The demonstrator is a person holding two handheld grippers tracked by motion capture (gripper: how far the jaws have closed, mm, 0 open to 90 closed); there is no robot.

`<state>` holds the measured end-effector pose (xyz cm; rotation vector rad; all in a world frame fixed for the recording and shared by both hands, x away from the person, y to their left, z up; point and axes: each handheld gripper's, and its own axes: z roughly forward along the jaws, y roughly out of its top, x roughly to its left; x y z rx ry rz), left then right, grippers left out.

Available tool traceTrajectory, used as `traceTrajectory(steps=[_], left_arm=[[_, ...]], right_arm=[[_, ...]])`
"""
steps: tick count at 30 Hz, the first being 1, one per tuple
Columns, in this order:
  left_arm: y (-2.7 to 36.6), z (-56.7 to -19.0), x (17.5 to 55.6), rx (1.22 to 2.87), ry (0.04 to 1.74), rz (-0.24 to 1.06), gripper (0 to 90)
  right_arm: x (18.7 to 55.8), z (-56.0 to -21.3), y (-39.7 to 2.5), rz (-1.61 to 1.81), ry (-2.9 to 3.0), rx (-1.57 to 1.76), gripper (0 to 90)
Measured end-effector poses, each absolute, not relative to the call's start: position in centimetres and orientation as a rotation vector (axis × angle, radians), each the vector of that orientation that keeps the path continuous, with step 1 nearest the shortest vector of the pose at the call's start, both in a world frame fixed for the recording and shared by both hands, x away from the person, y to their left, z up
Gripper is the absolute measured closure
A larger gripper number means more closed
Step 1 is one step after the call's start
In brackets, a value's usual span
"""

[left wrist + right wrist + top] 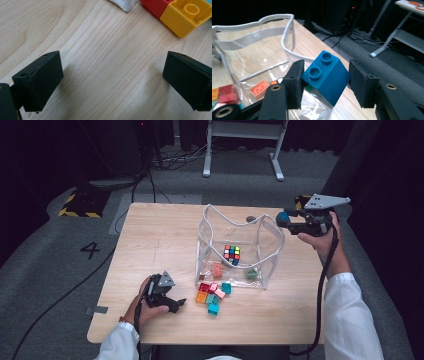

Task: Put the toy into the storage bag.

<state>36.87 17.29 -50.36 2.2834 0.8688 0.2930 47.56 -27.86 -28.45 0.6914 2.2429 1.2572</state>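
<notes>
1. Blue is the colour of the block we carry in our right tongs: it sits between the two black pads, studs up and tilted, the left pad pressed to its side and the right pad looking just shy of its far face. We judge it gripped, though not squarely.
2. In the high view these right tongs hang above the right rim of the clear bag, which stands open near the middle of the counter, toward its far edge. A puzzle cube and a few bricks lie inside.
3. To do this step well, we bring the block over the bag's mouth, past the white piping, lower it a little, and only then let the pads part, so that it drops inside and does not glance off the floppy rim.
4. Our right hand is raised off the counter near its far right corner, the forearm rising from the near edge, tongs pointing left toward the bag.
5. Our left tongs are spread wide with bare wood between them, low over the counter near its near left part. They point at the loose pile of bricks lying just in front of the bag; a yellow brick lies closest ahead.
</notes>
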Motion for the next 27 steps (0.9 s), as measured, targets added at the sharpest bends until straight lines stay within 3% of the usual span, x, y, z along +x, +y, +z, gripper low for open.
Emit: traceTrajectory(steps=[19,27], left_arm=[[17.3,-50.3,36.9,2.286,0.863,0.306,3.1],[17.3,-50.4,36.9,2.284,0.869,0.293,3.1]], right_arm=[[48.3,-30.4,-20.1,1.138,2.505,0.393,48.4],[49.2,-31.5,-18.5,0.935,2.604,0.384,48.4]])
